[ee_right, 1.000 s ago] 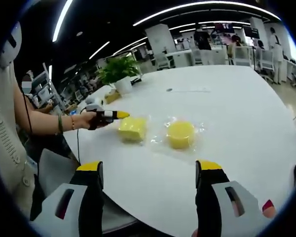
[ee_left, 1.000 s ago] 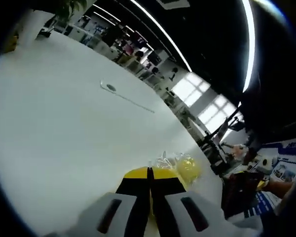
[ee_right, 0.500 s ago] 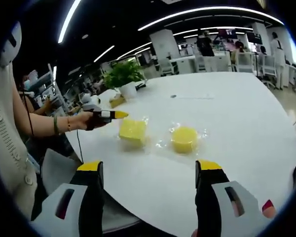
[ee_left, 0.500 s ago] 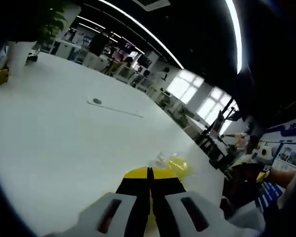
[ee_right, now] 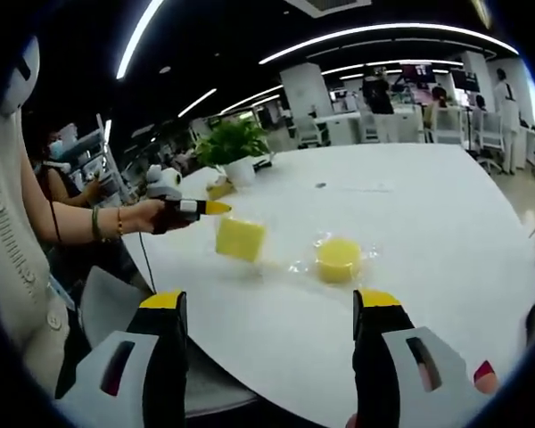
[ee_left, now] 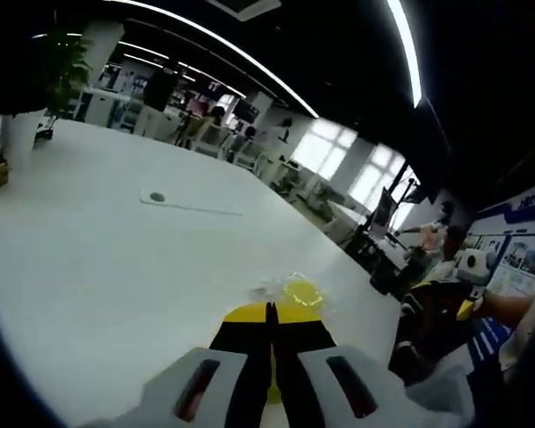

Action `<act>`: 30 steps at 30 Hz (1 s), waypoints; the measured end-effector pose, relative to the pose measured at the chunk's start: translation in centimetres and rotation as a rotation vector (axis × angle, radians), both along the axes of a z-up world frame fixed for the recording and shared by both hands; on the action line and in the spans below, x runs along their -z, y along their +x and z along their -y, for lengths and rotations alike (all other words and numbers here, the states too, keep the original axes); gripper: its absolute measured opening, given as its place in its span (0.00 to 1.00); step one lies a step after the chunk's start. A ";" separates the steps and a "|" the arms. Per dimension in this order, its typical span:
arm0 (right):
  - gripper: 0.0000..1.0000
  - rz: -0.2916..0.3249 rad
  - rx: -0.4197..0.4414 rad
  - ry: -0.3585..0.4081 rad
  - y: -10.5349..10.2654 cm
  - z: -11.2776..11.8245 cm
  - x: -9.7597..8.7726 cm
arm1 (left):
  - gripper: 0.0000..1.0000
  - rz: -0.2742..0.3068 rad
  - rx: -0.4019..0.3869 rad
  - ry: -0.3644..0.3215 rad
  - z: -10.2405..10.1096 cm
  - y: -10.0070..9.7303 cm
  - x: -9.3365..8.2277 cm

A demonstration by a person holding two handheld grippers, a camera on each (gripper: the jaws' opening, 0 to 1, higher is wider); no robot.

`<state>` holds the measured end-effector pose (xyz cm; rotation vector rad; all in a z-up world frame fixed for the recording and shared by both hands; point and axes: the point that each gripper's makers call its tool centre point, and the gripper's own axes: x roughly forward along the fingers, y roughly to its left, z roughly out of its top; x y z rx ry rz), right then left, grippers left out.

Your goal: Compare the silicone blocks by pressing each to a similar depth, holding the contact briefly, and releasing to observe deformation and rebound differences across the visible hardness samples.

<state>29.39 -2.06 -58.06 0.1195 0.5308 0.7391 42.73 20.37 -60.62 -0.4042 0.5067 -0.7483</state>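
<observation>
Two yellow silicone blocks lie on the white table. In the right gripper view the square block is at the left and the round block sits in clear wrap to its right. A hand holds my left gripper, which is shut, its yellow tip at the square block's upper left corner. Whether it touches the block I cannot tell. My right gripper stands open at the near table edge, well short of both blocks. In the left gripper view my shut left gripper points toward the wrapped round block.
A potted plant and a small yellow box stand behind the blocks. A small flat disc with a thin strip lies farther out on the table. A person's arm reaches in from the left. Office desks and people fill the background.
Both views have drifted with the hands. The left gripper stays shut with its tip by the square block, which now looks more tilted. The right gripper stays open.
</observation>
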 end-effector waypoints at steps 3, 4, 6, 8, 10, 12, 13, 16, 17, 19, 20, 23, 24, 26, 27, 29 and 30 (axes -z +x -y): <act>0.70 0.017 -0.003 0.005 -0.1 0.0 -0.5 | 0.00 0.014 0.013 0.017 0.4 -0.4 -0.6; 0.70 0.023 -0.005 0.008 0.0 0.0 -0.6 | 0.00 0.019 0.020 0.025 0.5 -0.4 -0.7; 0.70 0.034 -0.008 0.011 0.0 -0.1 -1.0 | 0.00 0.027 0.029 0.042 0.6 -0.6 -1.1; 0.70 0.040 -0.013 0.014 0.0 -0.2 -1.2 | 0.00 0.029 0.028 0.046 0.6 -0.6 -1.5; 0.70 0.050 -0.019 0.011 0.0 -0.2 -1.4 | 0.00 0.039 0.028 0.050 0.6 -0.6 -2.1; 0.70 0.057 -0.023 0.012 0.0 -0.2 -1.6 | 0.00 0.046 0.033 0.054 0.7 -0.7 -2.7; 0.70 0.062 -0.024 0.013 0.0 -0.2 -1.7 | 0.00 0.051 0.033 0.057 0.7 -0.7 -3.0; 0.70 0.075 -0.029 0.012 0.0 -0.2 -2.1 | 0.00 0.061 0.038 0.048 0.9 -1.0 -4.2; 0.70 0.077 -0.030 0.013 0.1 -0.1 -2.2 | 0.00 0.066 0.043 0.049 1.0 -1.1 -4.6; 0.70 0.082 -0.035 0.011 0.1 -0.1 -2.4 | 0.00 0.078 0.050 0.057 1.3 -1.3 -5.1; 0.70 0.087 -0.040 0.009 0.1 0.0 -2.5 | 0.00 0.085 0.054 0.057 1.4 -1.4 -5.6; 0.69 0.091 -0.056 0.008 0.3 -0.1 -2.9 | 0.00 0.101 0.062 0.049 1.8 -1.6 -6.8; 0.68 0.098 -0.063 0.003 0.4 -0.1 -3.1 | 0.00 0.106 0.064 0.046 1.9 -1.7 -7.1; 0.68 0.105 -0.070 0.002 0.5 -0.1 -3.5 | 0.00 0.117 0.071 0.045 2.1 -1.9 -7.8; 0.69 0.108 -0.075 0.002 0.7 0.0 -3.7 | 0.00 0.121 0.077 0.045 2.3 -2.1 -8.2; 0.69 0.122 -0.085 -0.005 1.0 0.0 -4.1 | 0.00 0.129 0.087 0.047 2.6 -2.3 -8.7; 0.69 0.125 -0.088 -0.008 1.2 0.0 -4.2 | 0.00 0.133 0.094 0.046 2.8 -2.5 -9.0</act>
